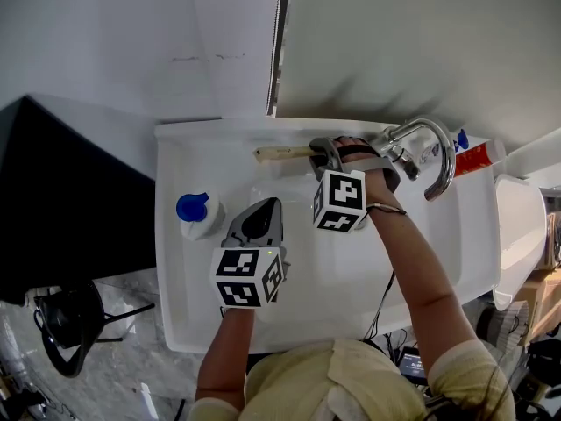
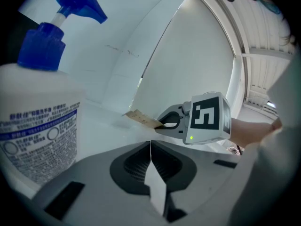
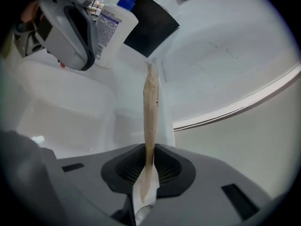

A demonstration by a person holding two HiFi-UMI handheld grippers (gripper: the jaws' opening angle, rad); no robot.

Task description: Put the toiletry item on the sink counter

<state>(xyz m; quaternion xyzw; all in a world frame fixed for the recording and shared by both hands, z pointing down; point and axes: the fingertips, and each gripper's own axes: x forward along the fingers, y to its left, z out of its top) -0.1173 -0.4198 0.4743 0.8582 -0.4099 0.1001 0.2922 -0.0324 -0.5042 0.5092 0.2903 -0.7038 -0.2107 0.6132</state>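
We are pinching the flat tan paper-wrapped packet [image 3: 151,107] in our right gripper [image 3: 149,166], over the back rim of the white sink counter [image 1: 197,152]; our left gripper [image 2: 150,149] is hovering pressed together, empty.

A white pump bottle [image 1: 198,214] with a blue head is seen standing upright at the left. A curved chrome faucet [image 1: 429,156] is mounted at the far right. A red-and-white tube [image 1: 475,157] is laid just to its right, beside a small blue item [image 1: 461,139]. A grey panel [image 1: 421,42] with a bright edge is fixed on the far wall. A black surface [image 1: 61,209] is seen further left, and a black stool-like frame [image 1: 74,327] is set on the mottled floor [image 1: 131,358] nearer.
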